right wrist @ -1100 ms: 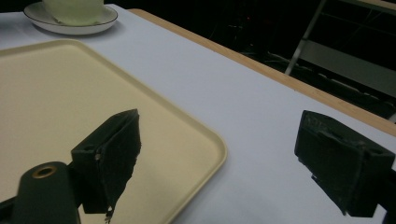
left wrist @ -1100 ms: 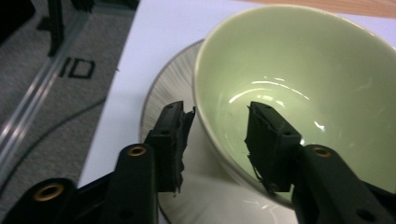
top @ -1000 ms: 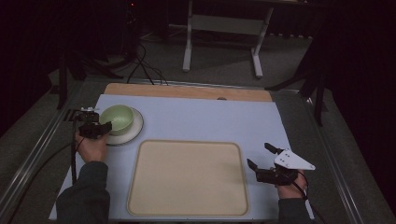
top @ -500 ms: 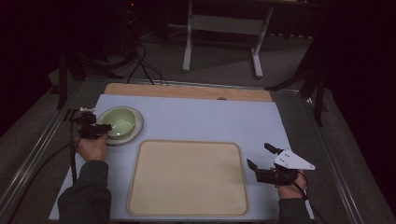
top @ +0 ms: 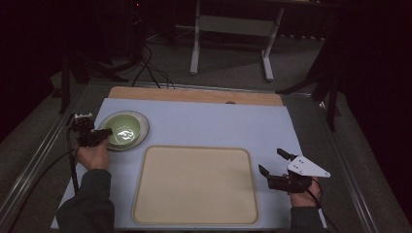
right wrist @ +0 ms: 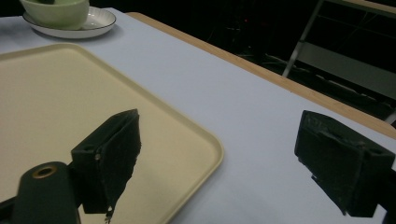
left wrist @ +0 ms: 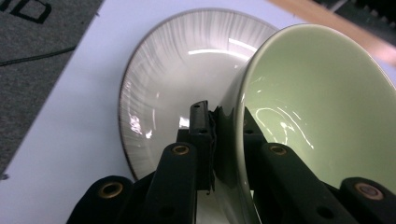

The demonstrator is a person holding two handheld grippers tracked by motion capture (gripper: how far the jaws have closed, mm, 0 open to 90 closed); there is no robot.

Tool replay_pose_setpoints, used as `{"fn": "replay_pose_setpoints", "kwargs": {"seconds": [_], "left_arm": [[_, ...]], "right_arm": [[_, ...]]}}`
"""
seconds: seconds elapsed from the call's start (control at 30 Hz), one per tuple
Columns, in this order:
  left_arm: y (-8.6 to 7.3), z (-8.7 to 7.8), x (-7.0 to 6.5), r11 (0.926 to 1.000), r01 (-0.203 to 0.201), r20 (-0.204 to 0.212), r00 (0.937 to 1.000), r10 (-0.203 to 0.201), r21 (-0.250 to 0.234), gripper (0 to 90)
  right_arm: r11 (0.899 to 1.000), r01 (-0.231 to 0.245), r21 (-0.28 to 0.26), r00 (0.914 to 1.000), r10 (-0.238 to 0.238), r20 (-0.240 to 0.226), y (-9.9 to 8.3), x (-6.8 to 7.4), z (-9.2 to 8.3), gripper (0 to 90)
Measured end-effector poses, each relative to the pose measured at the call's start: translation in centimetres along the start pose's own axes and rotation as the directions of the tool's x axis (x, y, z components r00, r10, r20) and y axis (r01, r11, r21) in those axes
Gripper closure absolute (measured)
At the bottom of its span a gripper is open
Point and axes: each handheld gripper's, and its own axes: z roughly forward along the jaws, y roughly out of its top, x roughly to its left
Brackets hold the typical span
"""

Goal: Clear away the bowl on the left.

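A: At the left of the high view our left hand-held gripper (top: 101, 134) is clamped on the rim of the pale green bowl (top: 122, 130), one jaw outside the wall and one inside. In the left gripper view the green bowl (left wrist: 322, 107) looks tipped up off the white saucer (left wrist: 173, 93) beneath it.

B: That's our worry. With one pinch on a glossy, thin rim, we judge the bowl could swing or slip if the wrist rolls, and knock the saucer (top: 142, 127) on the desk (top: 214, 121).

A: The left hand (top: 92, 156) sits low behind its gripper, forearm coming in from the bottom left.

B: The cream tray (top: 194, 187) in the middle lies bare. At the lower right, our right hand-held gripper (top: 272, 163) gapes wide and holds nothing, hovering just beside the tray's right edge, the right hand (top: 303, 191) at rest behind it.
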Motion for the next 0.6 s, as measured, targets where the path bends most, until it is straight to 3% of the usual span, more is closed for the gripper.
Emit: {"fn": "replay_pose_setpoints", "kwargs": {"seconds": [0.33, 0.6], "left_arm": [[0.5, -2.0, 0.6, 0.9986, 0.024, 0.034, 0.9992, -0.022, -0.047, 82.5], [0.2, -4.0, 0.4, 0.9961, -0.006, 0.090, 0.9958, 0.014, -0.088, 82.5]], "right_arm": [[1.000, -0.010, -0.005, 0.9999, 0.010, 0.012, 0.0, -0.3, -0.3, 13.8], [1.000, -0.013, -0.009, 0.9998, 0.013, 0.014, 0.0, -0.4, -0.3, 13.8]]}}
